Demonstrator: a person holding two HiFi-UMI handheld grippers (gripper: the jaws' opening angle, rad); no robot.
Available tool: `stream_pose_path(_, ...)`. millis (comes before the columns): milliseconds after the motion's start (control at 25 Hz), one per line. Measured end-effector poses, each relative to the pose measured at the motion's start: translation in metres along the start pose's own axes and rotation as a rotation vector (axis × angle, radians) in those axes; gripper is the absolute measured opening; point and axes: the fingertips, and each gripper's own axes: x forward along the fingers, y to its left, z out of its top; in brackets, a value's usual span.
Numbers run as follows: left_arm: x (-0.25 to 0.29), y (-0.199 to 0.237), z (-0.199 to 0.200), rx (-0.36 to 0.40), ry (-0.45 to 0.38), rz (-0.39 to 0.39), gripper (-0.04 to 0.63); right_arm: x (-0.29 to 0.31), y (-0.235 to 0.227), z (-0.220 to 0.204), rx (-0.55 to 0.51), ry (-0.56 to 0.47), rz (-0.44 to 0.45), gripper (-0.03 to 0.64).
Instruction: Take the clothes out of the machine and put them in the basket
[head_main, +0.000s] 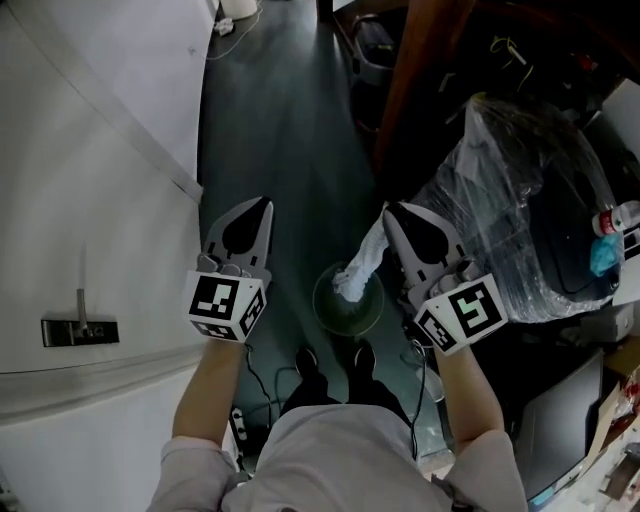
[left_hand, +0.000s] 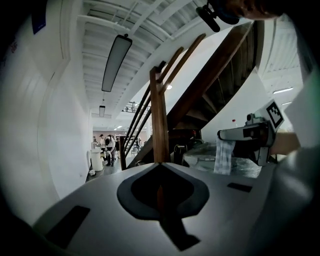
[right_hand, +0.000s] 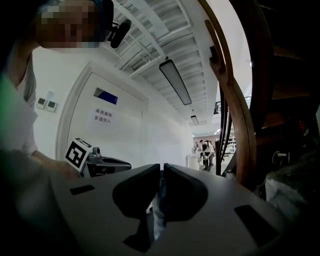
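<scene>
**Right gripper has the cloth, hanging over the basket**

Head view: the right gripper (head_main: 388, 211) has its jaws clamped on a white cloth (head_main: 360, 268) that hangs down from the tips. A round green basket (head_main: 320, 305) sits below on the dark floor (head_main: 280, 130). The cloth's lower end overlaps the basket's opening in frame; can't tell if it touches. The left gripper (head_main: 264, 204) is alongside but apart, jaws together, nothing in them. The person's shoes (head_main: 307, 358) are just behind the basket. To the right is a plastic-wrapped bundle (head_main: 510, 190); to the left, a white panel with a metal handle (head_main: 80, 328).

Left gripper view: jaws closed tip to tip, empty. A wooden stair post (left_hand: 159, 120) stands straight ahead. The right gripper shows at the right, held level, with the cloth dangling from its tip.

Right gripper view: both pads press on the cloth — a strip of it hangs below the jaws. The left gripper's marker cube (right_hand: 78, 152) is at left, in front of a white door (right_hand: 115, 135) with a paper notice. A curved wooden handrail (right_hand: 235, 100) is at right.
</scene>
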Motion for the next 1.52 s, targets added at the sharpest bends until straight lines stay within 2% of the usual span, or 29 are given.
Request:
stream_pose_path(320,-0.007,-0.009,-0.094,-0.077,0.147,0.003,0.020,-0.013,0.009,-0.093,0.129,0.119,-0.009,0.029)
stream_pose_path(600,-0.006,-0.029,-0.175,-0.155,0.256,-0.021,0.020,-0.020,0.013,-0.168,0.195,0.228,-0.031,0.029)
stream_pose_path(800,-0.004,-0.041,-0.231,-0.182,0.337,-0.035,0.020,-0.022,0.017,-0.225,0.245,0.300,-0.039,0.029)
stream_pose_path(1240,-0.012,-0.067,-0.350,-0.294,0.486,-0.023,0.020,-0.026,0.013,-0.336,0.325,0.443,-0.029,0.030)
stream_pose_path(1520,-0.005,-0.072,-0.408,-0.336,0.540,-0.009,0.020,-0.028,0.017,-0.411,0.394,0.533,-0.022,0.029)
